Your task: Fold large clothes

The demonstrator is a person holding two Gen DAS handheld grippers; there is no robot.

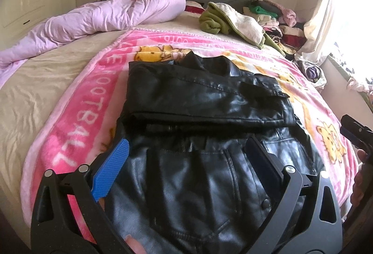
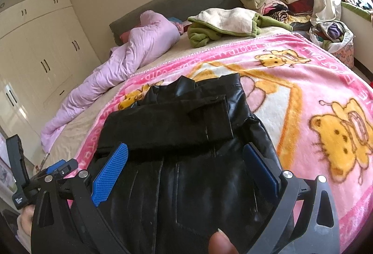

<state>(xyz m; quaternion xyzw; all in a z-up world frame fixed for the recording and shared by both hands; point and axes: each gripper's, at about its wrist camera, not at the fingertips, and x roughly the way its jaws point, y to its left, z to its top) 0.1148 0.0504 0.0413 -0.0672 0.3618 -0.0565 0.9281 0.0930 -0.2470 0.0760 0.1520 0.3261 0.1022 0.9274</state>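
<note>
A black leather jacket (image 1: 205, 100) lies partly folded on the pink cartoon blanket (image 1: 77, 114), its sleeves laid across the upper body. My left gripper (image 1: 187, 149) hovers open over the jacket's lower part, blue pads (image 1: 114, 167) wide apart and nothing between them. In the right wrist view the same jacket (image 2: 177, 123) fills the middle, and my right gripper (image 2: 186, 156) is open above its near hem with the blue fingers (image 2: 112, 170) spread. The right gripper (image 1: 354, 130) shows at the left wrist view's right edge. The left gripper (image 2: 58, 167) shows at the right wrist view's lower left.
A lilac duvet (image 1: 105, 14) is bunched along the bed's far left. A green and cream fleece (image 1: 228, 18) and a pile of clothes (image 1: 282, 23) lie by the headboard. A curtain (image 1: 326, 9) and window stand on the right, white wardrobes (image 2: 35, 56) on the left.
</note>
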